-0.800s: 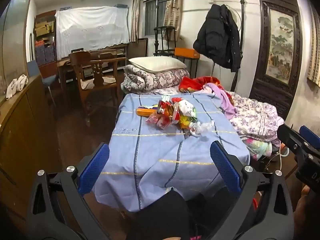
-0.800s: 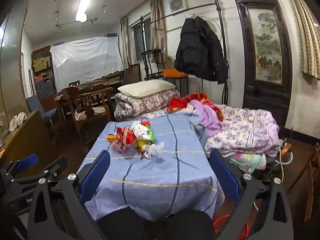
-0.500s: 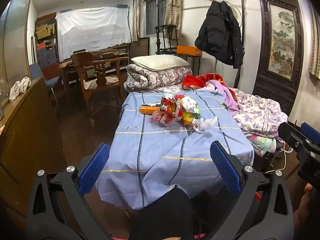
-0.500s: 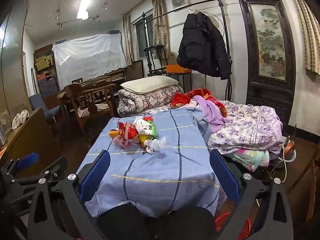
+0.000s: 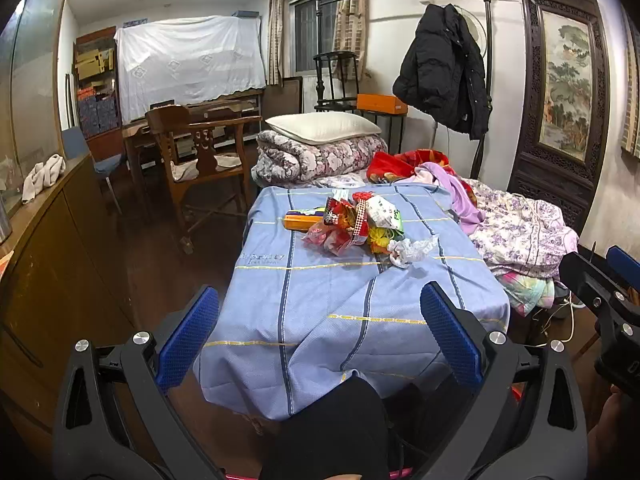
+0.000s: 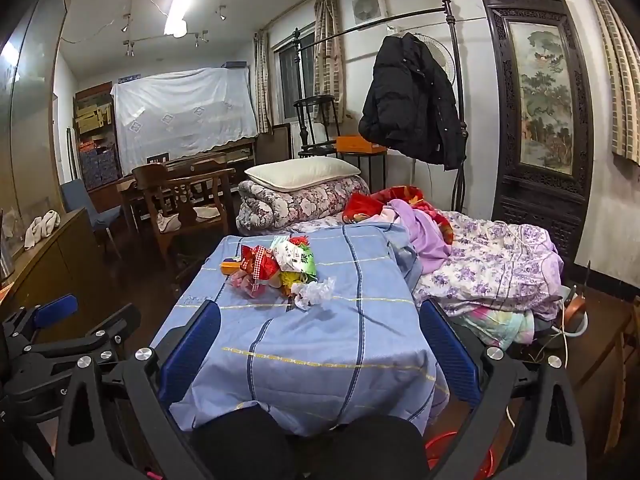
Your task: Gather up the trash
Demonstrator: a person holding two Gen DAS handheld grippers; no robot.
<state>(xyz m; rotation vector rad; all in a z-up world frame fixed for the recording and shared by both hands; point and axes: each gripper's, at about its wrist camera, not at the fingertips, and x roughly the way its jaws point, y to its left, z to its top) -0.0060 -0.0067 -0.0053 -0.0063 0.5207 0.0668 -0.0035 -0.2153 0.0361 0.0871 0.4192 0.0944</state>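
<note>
While you hold both tools short of the near edge of the worktop (image 5: pixel 352 320), neither one has anything in it. Your left hand-held gripper (image 5: pixel 320 328) stands with its blue pads spread as wide as they go, only the blue checked cloth (image 6: pixel 312 344) showing between them. Your right hand-held gripper (image 6: pixel 320 332) is spread just as wide and is equally empty; in the left wrist view it shows at the right border (image 5: pixel 600 292), and in the right wrist view the left tool sits at the lower left (image 6: pixel 60 332).

You find the trash pile (image 5: pixel 352 226) toward the far edge of the worktop, about midway between its left and right edges, well apart from both sets of pads. It is a loose heap of crumpled wrappers touching one another: red and white packets, a white and green bag (image 6: pixel 296 258), something yellow, and an orange packet (image 5: pixel 302 220) at the heap's left side. A crumpled clear-white wrapper (image 5: pixel 412 250) lies at the near right side of the heap, just beside it.

Bedding (image 6: pixel 496 264) lies heaped against the worktop's right edge.
</note>
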